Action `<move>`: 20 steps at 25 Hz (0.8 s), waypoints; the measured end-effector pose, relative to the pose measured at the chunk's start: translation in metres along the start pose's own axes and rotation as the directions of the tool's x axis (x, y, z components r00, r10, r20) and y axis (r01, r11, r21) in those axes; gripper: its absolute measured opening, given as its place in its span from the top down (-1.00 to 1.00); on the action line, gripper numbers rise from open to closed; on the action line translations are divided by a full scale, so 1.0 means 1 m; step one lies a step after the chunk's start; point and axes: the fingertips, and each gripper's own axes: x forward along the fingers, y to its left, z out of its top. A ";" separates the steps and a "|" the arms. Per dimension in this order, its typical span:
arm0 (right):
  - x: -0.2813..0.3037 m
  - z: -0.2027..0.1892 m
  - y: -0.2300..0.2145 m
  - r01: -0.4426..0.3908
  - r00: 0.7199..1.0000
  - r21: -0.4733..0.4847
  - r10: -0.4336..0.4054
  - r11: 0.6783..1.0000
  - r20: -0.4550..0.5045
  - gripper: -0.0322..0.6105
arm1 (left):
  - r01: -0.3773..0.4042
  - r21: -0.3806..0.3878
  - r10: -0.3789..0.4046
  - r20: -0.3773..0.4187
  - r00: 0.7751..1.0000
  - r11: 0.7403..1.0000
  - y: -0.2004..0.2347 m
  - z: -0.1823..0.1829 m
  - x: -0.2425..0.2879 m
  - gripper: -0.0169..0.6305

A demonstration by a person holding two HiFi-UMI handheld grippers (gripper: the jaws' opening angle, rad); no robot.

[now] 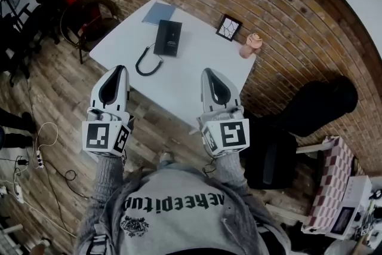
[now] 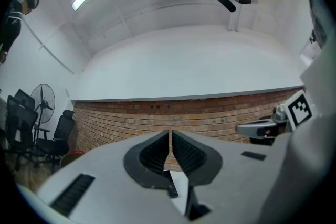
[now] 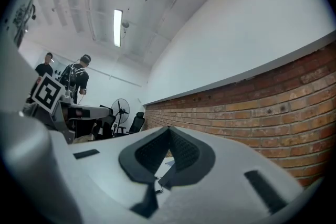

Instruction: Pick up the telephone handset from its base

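Observation:
A black telephone [image 1: 168, 38] lies flat on the white table [image 1: 197, 74] in the head view, and its coiled cord [image 1: 147, 63] loops toward the table's near edge. The handset is too small to tell apart from the base. My left gripper [image 1: 120, 68] is held at the table's near-left edge, short of the phone, shut and empty. My right gripper [image 1: 208, 71] is over the table's near part, right of the cord, also shut and empty. In the left gripper view the closed tips [image 2: 170, 136] point at the brick wall. The right gripper view shows its tips [image 3: 169, 134] meeting; the phone is hidden there.
On the table's far side lie a blue folder [image 1: 159, 12], a small picture frame [image 1: 229, 27] and a pink object [image 1: 253, 42]. A chair [image 1: 89, 18] stands left of the table. A black bag [image 1: 316, 104] lies at the right. Cables [image 1: 42, 146] run over the wooden floor.

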 end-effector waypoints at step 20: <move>0.083 -0.043 -0.041 0.023 0.999 0.048 -0.021 0.999 -0.037 0.89 | 0.002 -0.008 -0.003 -0.055 0.999 1.000 0.033 -0.039 0.087 0.89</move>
